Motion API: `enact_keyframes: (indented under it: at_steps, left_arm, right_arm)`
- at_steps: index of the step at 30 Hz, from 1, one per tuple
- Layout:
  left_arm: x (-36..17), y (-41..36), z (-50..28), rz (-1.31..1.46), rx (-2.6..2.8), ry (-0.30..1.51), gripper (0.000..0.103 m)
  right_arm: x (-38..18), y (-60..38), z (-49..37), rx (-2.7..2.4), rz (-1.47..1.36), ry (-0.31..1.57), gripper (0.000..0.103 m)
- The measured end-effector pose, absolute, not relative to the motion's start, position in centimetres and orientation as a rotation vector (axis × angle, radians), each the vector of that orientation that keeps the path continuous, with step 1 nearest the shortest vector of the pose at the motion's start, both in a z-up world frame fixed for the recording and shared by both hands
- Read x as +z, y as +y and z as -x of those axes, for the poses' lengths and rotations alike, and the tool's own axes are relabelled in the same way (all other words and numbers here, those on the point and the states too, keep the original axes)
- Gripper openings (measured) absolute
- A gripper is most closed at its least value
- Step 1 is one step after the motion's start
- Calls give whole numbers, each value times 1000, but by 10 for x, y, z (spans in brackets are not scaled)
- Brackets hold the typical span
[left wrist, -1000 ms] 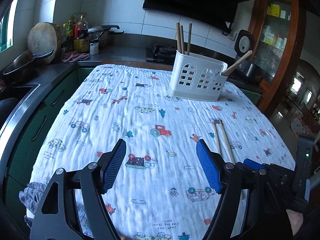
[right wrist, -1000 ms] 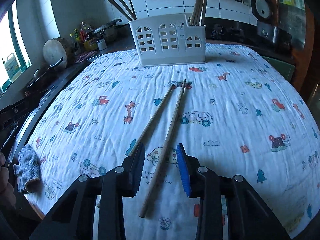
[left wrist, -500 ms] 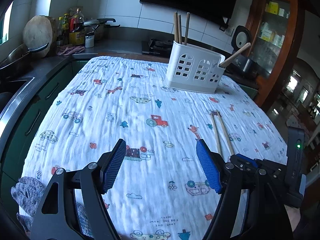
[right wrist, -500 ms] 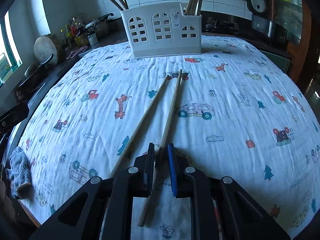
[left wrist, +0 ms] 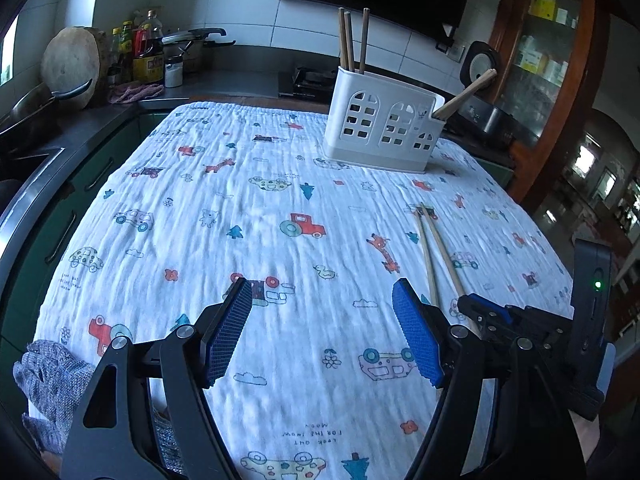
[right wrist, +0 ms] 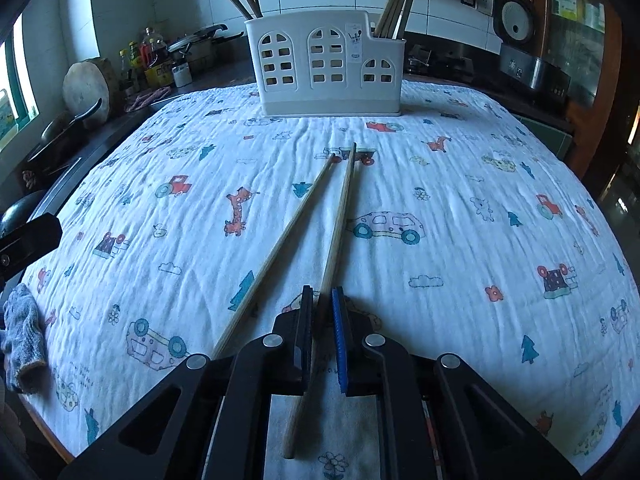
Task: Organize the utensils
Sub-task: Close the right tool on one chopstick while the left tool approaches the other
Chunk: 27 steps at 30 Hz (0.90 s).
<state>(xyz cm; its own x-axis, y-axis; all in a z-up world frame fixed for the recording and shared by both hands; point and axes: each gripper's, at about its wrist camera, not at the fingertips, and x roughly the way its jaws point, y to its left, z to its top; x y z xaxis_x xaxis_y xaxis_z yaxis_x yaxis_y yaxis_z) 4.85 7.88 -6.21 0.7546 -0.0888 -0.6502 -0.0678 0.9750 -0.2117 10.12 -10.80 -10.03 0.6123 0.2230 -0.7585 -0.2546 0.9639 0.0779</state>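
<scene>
Two wooden chopsticks lie side by side on the printed cloth. My right gripper (right wrist: 321, 300) is shut on the right chopstick (right wrist: 343, 208) near its thick end; the left chopstick (right wrist: 282, 248) lies free beside it. A white utensil holder (right wrist: 326, 66) stands at the far end of the table with several chopsticks upright in it. My left gripper (left wrist: 322, 300) is open and empty over the near part of the cloth. In the left wrist view the chopsticks (left wrist: 434, 250) and the right gripper (left wrist: 496, 316) lie to its right, with the holder (left wrist: 382, 128) far ahead.
A grey glove (left wrist: 52, 376) lies at the table's near left corner. A counter along the left holds a pan (left wrist: 36, 108), a round wooden board (left wrist: 74, 62) and bottles (left wrist: 146, 58). A wooden cabinet (left wrist: 548, 64) stands at the far right.
My right gripper moved forward and closed on the right chopstick. My left gripper stayed open and shifted only slightly.
</scene>
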Motion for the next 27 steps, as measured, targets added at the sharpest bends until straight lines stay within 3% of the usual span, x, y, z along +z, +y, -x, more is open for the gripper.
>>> enact_keyframes:
  at_steps: [10,15,22,27]
  left_arm:
    - [-73,52,-47,223,-70,752,71]
    - [-82,26,-51,206,-133,779,65]
    - [-94,-7,-64,179,-201,812,52]
    - [-105,-21,-74,172,-224,848,33]
  right_arm:
    - [-94,-132,-96,272,14,838,7]
    - [-93,-153,-92,256,17,822,7]
    - [-96,-177,-92,252,4,828,7]
    - [-99,-189,-90,261,-2,834,7]
